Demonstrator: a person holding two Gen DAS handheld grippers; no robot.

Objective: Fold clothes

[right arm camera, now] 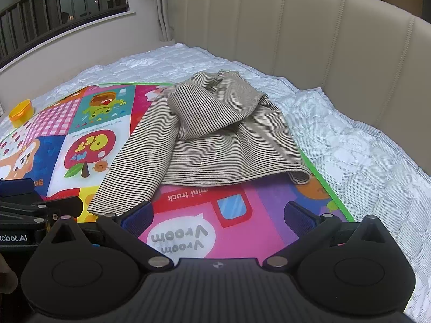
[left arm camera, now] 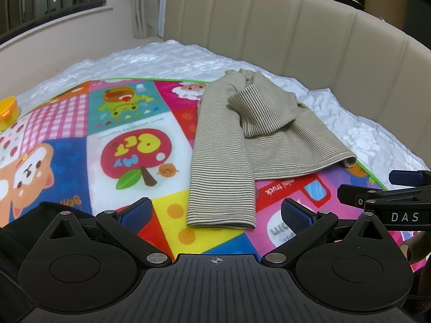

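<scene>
A striped long-sleeved top (left arm camera: pixel 258 134) is seen lying on a colourful cartoon play mat (left arm camera: pixel 129 145), which is spread over a white quilted mattress (left arm camera: pixel 161 59) in front of a beige padded headboard (left arm camera: pixel 269 27). The garment is only partly arranged: one sleeve is folded back across the chest in a loose hump, while the other sleeve is stretched out straight toward the cameras, its cuff (left arm camera: pixel 221 223) being the nearest part of the cloth.

Both tools are held apart from the fabric with nothing between their blue pads. The left tool (left arm camera: pixel 215 215) is spread wide, and the cuff is found directly ahead of it, just beyond and between the fingertips. The right tool (right arm camera: pixel 218 215) is likewise spread wide, over the pink "Vroom" panel of the mat; from it the cuff (right arm camera: pixel 115 204) lies ahead and to its left, just beside its left finger, and the folded hem corner (right arm camera: pixel 299 175) lies ahead and slightly right.

The long axis of the outstretched sleeve runs away from the tools toward the headboard, tilted a little. The left tool is judged nearer to the cuff, so the sleeve would most naturally be taken by it, the hem side being left to the right tool.

A yellow cup (left arm camera: pixel 8 110) stands at the mat's far left edge, well apart from the garment.
</scene>
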